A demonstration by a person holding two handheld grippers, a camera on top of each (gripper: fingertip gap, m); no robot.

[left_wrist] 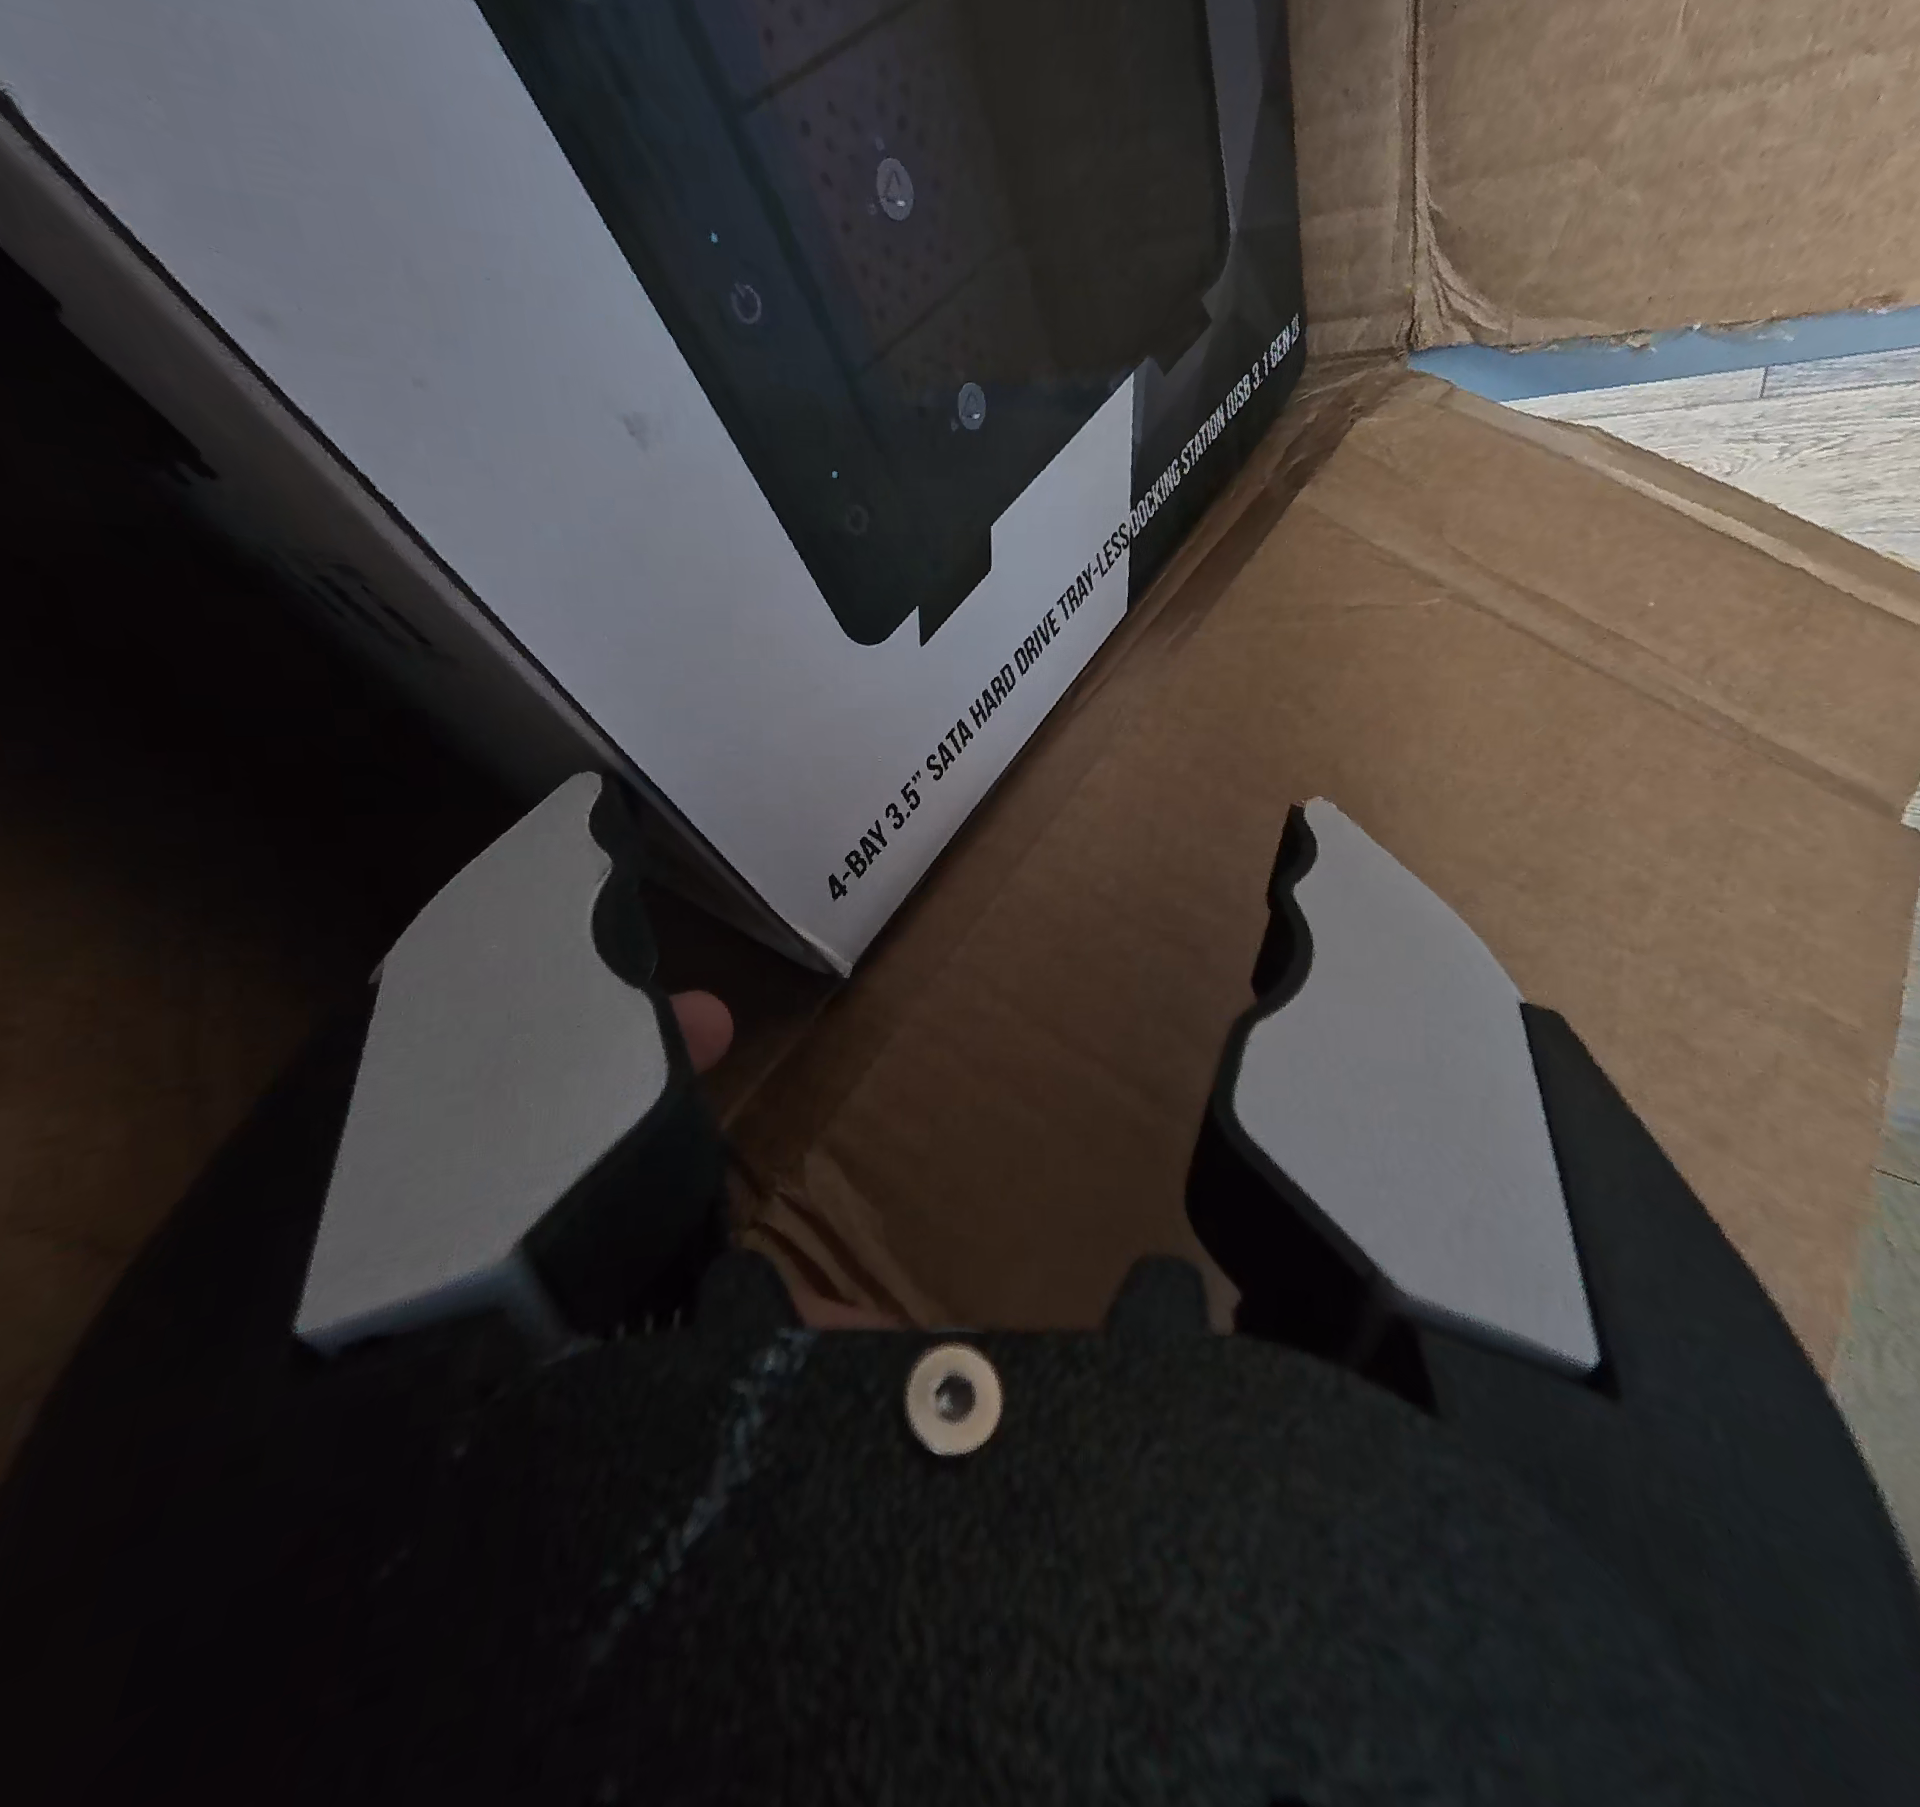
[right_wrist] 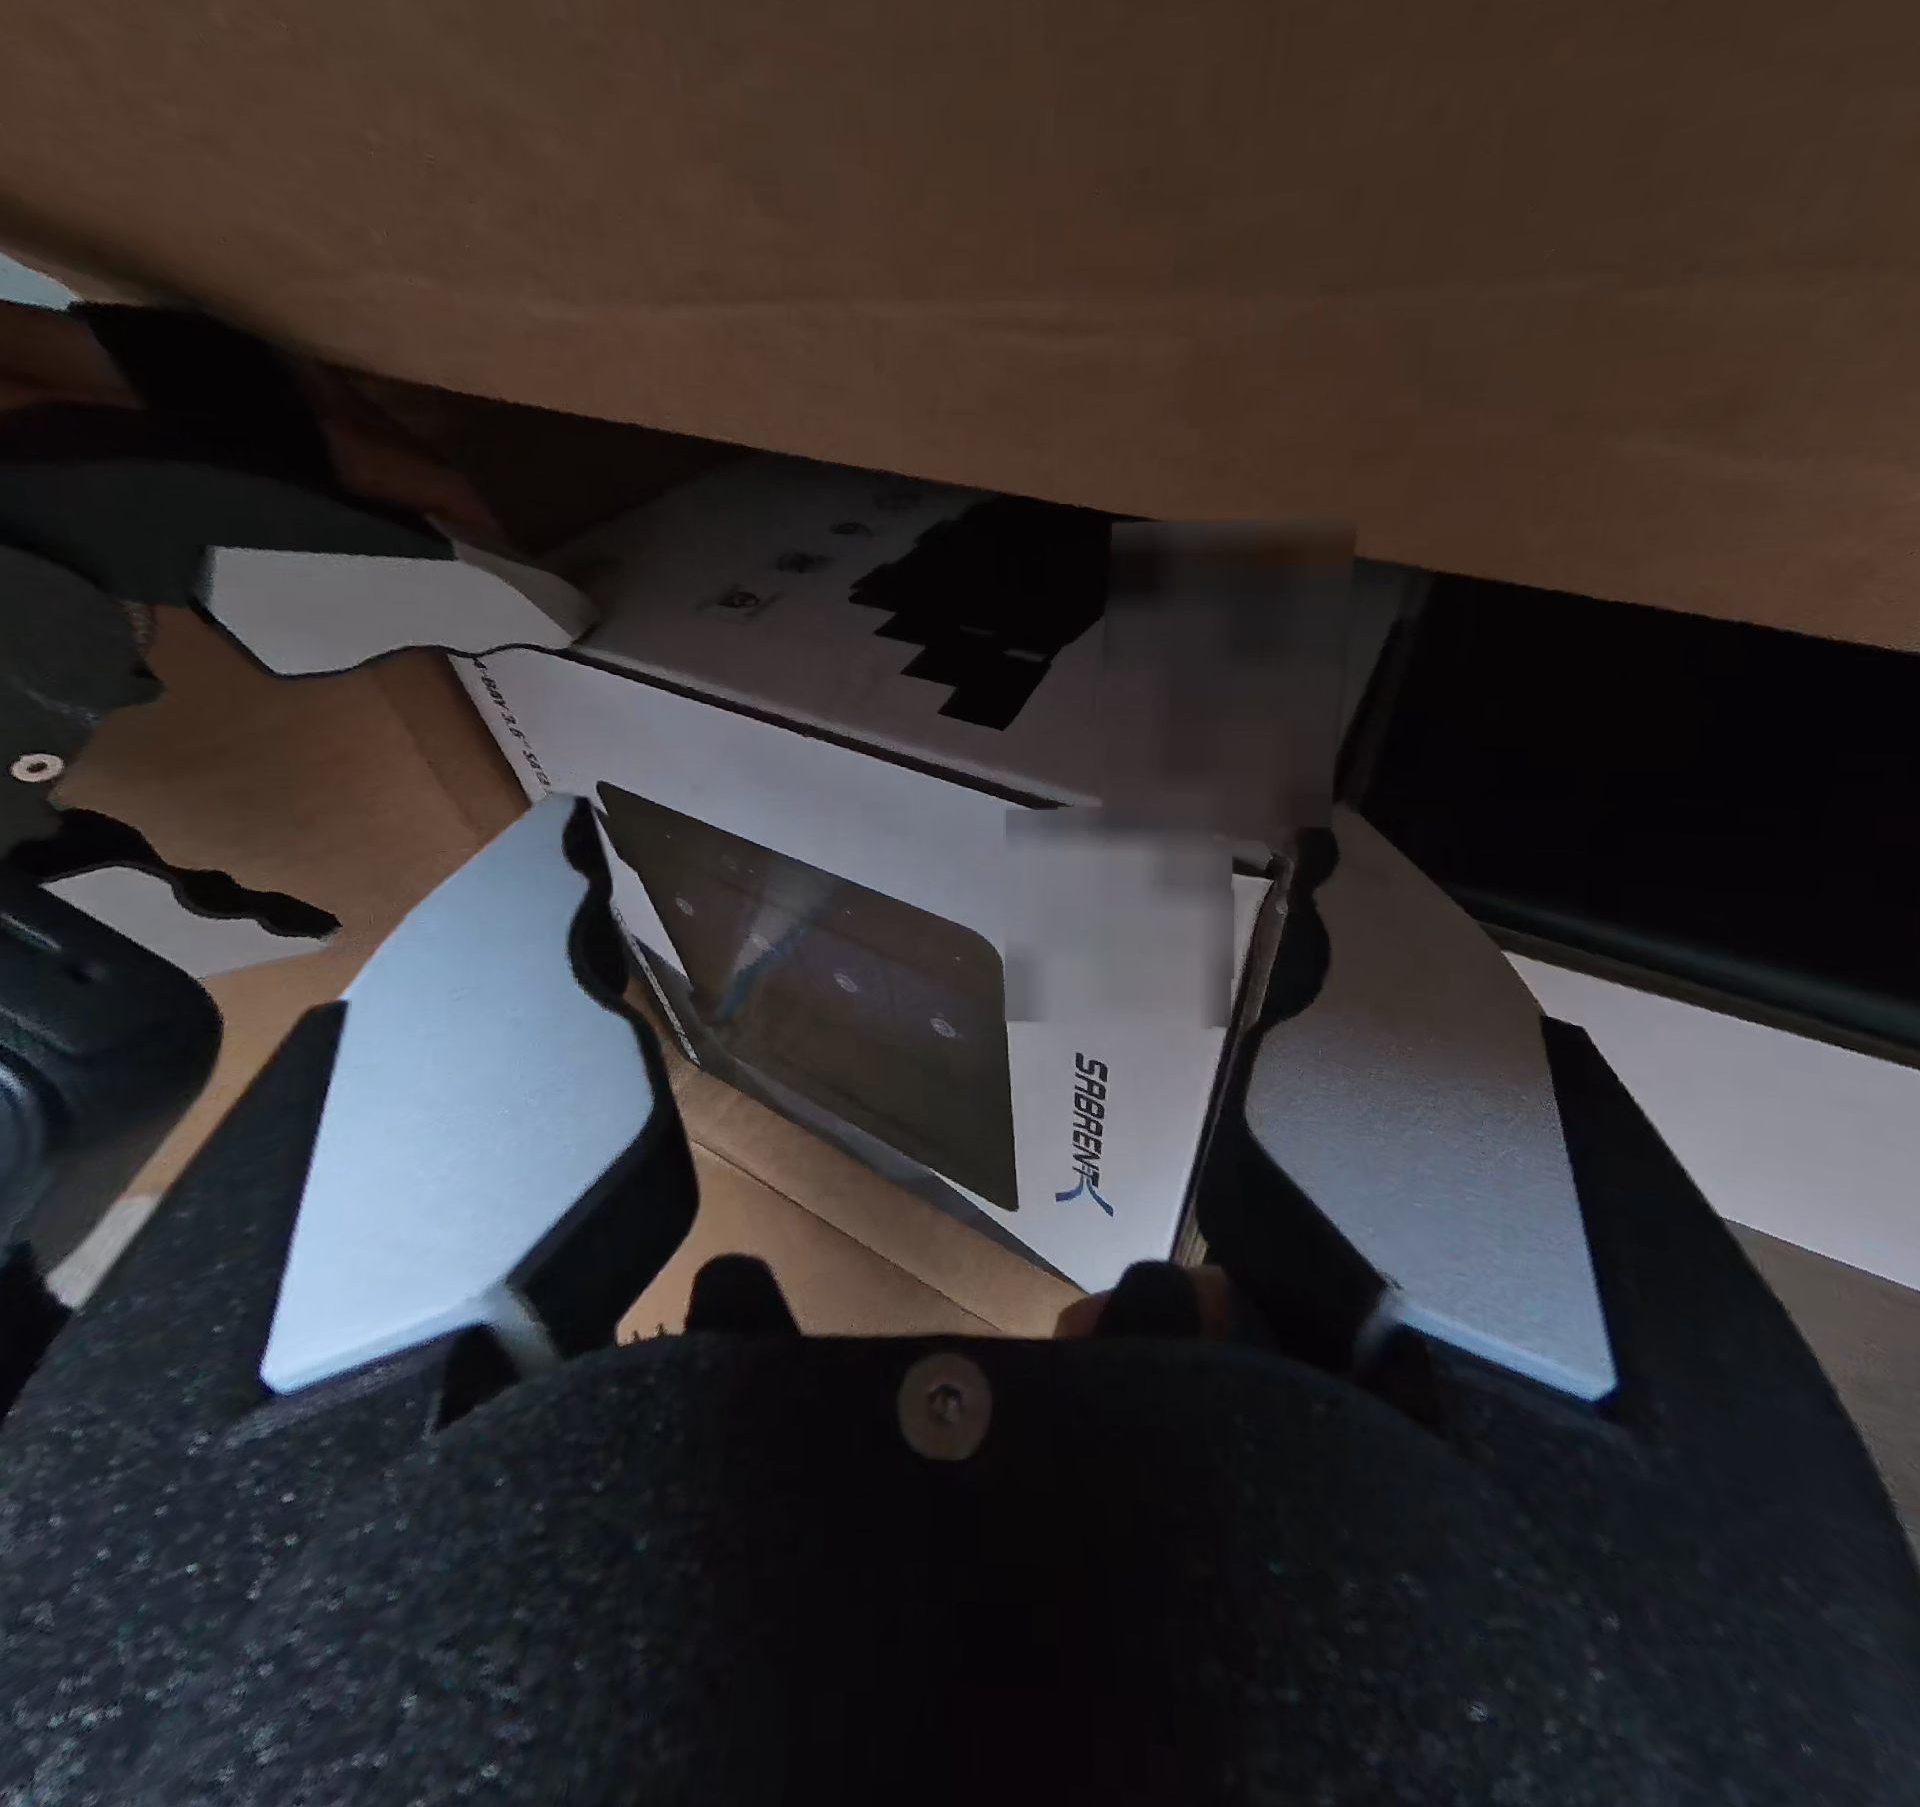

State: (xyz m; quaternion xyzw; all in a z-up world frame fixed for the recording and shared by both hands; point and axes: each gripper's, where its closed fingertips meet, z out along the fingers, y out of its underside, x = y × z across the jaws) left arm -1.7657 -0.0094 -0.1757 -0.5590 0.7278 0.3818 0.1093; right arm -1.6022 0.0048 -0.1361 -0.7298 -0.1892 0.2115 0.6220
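Both claws work inside a cardboard carton [left_wrist: 1403, 822]: left claw [left_wrist: 951, 884] gapes wide at the white retail box [left_wrist: 436, 386] corner; right claw [right_wrist: 940, 910] brackets its rigid, smooth, probably hefty sides.

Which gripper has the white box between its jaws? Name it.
The right gripper: the white box sits between its jaws. The left gripper is only beside a corner of it.

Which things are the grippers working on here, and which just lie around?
In hand: white box, between the fingers of the open right gripper; open left gripper at its edge; cardboard carton around it.
Lying about: floor; a person's fingertip.
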